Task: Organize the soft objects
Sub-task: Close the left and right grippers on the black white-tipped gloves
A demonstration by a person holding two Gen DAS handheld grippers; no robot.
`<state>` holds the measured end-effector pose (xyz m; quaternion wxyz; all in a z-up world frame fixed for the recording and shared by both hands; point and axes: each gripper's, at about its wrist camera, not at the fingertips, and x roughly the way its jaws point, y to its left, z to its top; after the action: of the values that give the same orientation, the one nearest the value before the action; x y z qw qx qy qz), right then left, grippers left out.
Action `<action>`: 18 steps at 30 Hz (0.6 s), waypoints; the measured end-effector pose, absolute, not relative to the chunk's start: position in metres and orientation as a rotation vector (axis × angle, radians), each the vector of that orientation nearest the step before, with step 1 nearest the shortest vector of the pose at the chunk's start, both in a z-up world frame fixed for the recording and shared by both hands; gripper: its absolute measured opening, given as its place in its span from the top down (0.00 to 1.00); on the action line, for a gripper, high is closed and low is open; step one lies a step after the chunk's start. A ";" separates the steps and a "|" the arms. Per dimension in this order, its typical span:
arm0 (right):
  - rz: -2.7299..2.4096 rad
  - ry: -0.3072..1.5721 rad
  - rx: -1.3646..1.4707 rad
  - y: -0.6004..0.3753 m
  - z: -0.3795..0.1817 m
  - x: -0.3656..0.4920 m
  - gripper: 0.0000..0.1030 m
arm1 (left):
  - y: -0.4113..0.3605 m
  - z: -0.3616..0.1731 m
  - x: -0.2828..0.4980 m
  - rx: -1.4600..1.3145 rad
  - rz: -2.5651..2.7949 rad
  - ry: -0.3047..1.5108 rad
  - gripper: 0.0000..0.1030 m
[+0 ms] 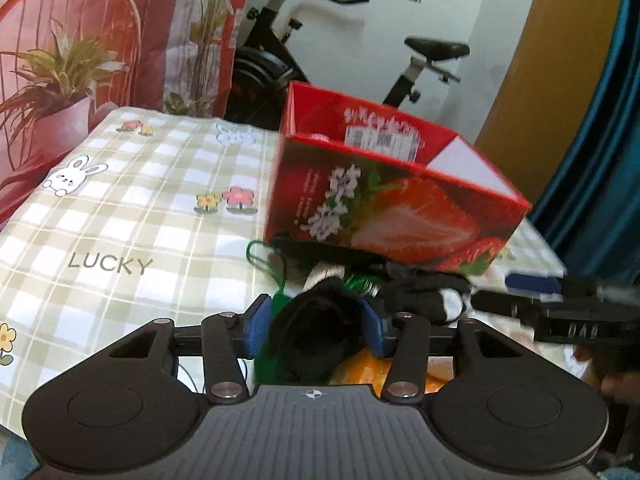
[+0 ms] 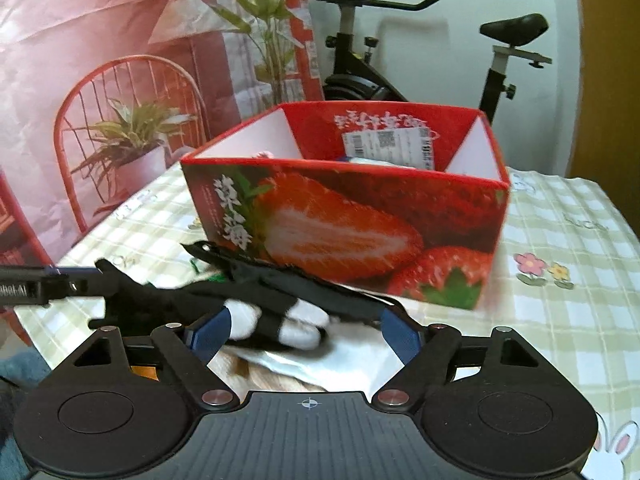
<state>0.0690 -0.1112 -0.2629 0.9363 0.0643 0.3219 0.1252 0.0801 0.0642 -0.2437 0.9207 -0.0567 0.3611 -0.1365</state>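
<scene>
A red strawberry-print box point(image 1: 384, 200) stands open on the checked tablecloth; it also shows in the right wrist view point(image 2: 352, 224). My left gripper point(image 1: 316, 326) is shut on a black soft bundle point(image 1: 320, 332) wrapped in green mesh, in front of the box. A black-and-white glove point(image 1: 436, 300) lies to its right. My right gripper point(image 2: 304, 330) is open around that glove point(image 2: 276, 320), which lies over a black strap point(image 2: 280, 276). The left gripper point(image 2: 36, 286) enters the right wrist view from the left.
The tablecloth point(image 1: 132, 216) has bunnies, flowers and "LUCKY" on it. An exercise bike point(image 2: 400, 60) stands behind the table. A pink printed backdrop point(image 2: 100, 60) hangs at the left. Silver and orange packets point(image 2: 304, 364) lie near the front edge.
</scene>
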 end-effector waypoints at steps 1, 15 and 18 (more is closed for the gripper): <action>0.267 0.657 0.134 -0.109 -0.263 0.073 0.23 | 0.064 -0.247 0.081 -0.115 -0.280 0.753 0.51; 0.323 0.700 0.171 -0.089 -0.285 0.085 0.36 | 0.073 -0.266 0.090 -0.157 -0.282 0.783 0.83; 0.321 0.697 0.160 -0.087 -0.285 0.076 0.36 | 0.072 -0.267 0.090 -0.154 -0.281 0.781 0.83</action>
<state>0.0757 -0.0871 -0.2847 0.9241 0.0780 0.3396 0.1566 0.0903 0.0723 -0.2668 0.9123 -0.0745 0.3790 -0.1362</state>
